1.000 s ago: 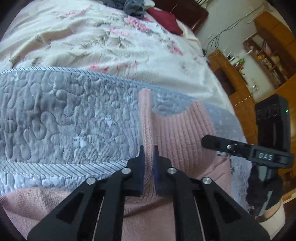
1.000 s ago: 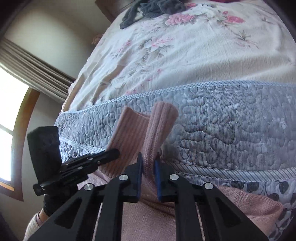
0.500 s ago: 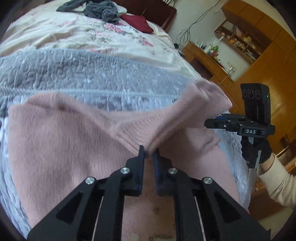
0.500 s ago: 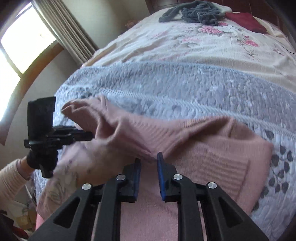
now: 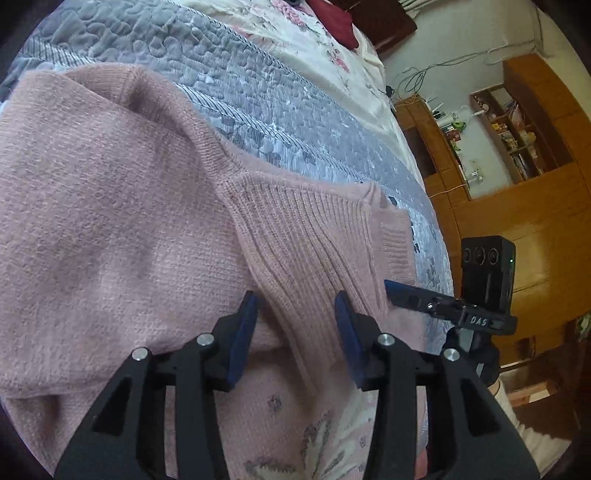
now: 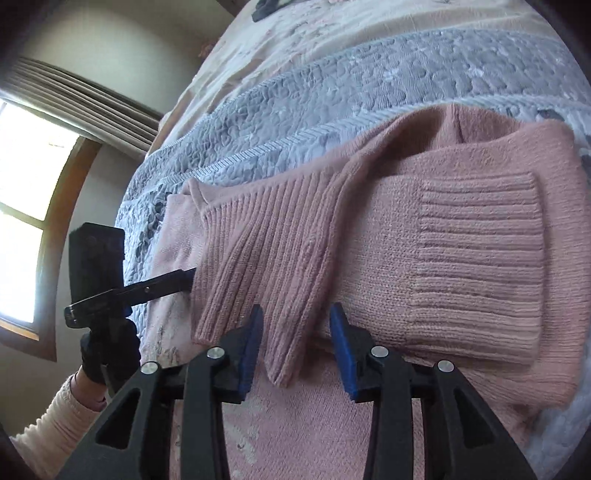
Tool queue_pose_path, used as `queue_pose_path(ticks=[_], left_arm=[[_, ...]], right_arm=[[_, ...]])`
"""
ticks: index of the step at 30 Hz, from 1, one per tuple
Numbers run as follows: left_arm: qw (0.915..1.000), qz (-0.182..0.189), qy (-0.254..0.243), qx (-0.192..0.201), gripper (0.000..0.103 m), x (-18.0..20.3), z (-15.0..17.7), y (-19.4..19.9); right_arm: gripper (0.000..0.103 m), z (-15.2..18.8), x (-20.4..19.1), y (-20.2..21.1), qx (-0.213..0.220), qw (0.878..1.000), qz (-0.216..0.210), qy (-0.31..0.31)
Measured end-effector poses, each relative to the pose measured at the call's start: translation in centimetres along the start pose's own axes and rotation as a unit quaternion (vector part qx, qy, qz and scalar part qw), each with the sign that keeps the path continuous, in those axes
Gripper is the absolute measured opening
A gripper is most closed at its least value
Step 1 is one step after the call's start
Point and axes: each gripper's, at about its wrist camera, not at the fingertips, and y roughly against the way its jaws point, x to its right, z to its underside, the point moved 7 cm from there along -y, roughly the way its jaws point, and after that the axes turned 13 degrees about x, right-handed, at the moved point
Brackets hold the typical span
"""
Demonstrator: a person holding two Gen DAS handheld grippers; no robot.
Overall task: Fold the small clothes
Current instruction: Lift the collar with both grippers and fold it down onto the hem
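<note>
Sunlit bedroom walls and wooden shelves (image 5: pixel 517 122) stand behind a big bed (image 6: pixel 332 48) with a flowery cream cover and a grey quilted blanket (image 5: pixel 258 92). On the blanket lies a soft pink knitted sweater (image 5: pixel 110 221), with its ribbed sleeve (image 6: pixel 266 251) folded across the body. Both the left tongs (image 5: pixel 295 321) and the right tongs (image 6: pixel 295 332) are spread wide over that sleeve, pinching nothing.

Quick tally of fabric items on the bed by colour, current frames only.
Pink: 1, the pink sweater
Grey-blue: 1, the quilted blanket
Cream floral: 1, the floral bedspread
Dark red: 1, the dark red cloth
Dark grey: 1, the dark cloth, cut off at the frame edge
Total: 5
</note>
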Motion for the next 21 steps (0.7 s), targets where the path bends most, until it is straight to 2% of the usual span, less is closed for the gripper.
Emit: queue_pose_path(ticks=[1, 2, 4, 7, 8, 10, 13, 15, 17, 20, 21], left_arm=[[1.0000, -0.002, 0.001, 0.000, 0.021, 0.1, 0.1, -0.4], [1.0000, -0.004, 0.000, 0.000, 0.008, 0.2, -0.2, -0.9], [0.9998, -0.007, -0.007, 0.020, 0.007, 0.6, -1.3, -1.2], [0.9971, -0.018, -0.037, 0.064, 0.007, 1.1, -4.4, -0.7], [0.9965, -0.023, -0.043, 0.068, 0.007, 1.0, -5.2, -0.6], [0.9982, -0.023, -0.031, 0.046, 0.007, 0.0, -5.9, -1.3], [0.9969, -0.065, -0.042, 0.010, 0.007, -2.3, -5.4, -2.4], [0.9977, -0.059, -0.032, 0.009, 0.011, -2.7, -4.9, -2.1], [0.9983, -0.050, -0.020, 0.021, 0.013, -2.2, -4.5, -0.9], [0.9984, -0.041, -0.029, 0.027, 0.037, -1.0, -2.6, 0.7], [0.9983, -0.040, -0.034, 0.025, 0.038, -0.6, -1.9, 0.9]], right_arm=[[0.033, 0.0, 0.0, -0.4, 0.002, 1.000, 0.000, 0.000], [0.020, -0.2, -0.2, -0.8, 0.003, 1.000, -0.002, 0.000], [0.013, -1.1, -0.4, -1.0, 0.010, 1.000, -0.001, 0.001], [0.012, -3.3, -0.8, -0.8, 0.035, 0.999, -0.007, 0.001], [0.011, -3.8, -0.9, -1.0, 0.038, 0.999, -0.006, 0.001], [0.011, -4.3, -0.6, -1.6, 0.034, 0.999, 0.011, 0.008], [0.011, -3.7, 1.0, -3.2, 0.011, 0.999, 0.031, -0.004], [0.012, -3.3, 1.5, -2.9, 0.016, 1.000, 0.016, -0.021], [0.021, -3.1, 1.5, -1.8, 0.025, 0.999, 0.006, -0.035], [0.027, -2.0, 0.9, -0.3, 0.023, 0.999, 0.005, -0.027], [0.027, -1.4, 0.7, -0.1, 0.016, 0.999, 0.002, -0.028]])
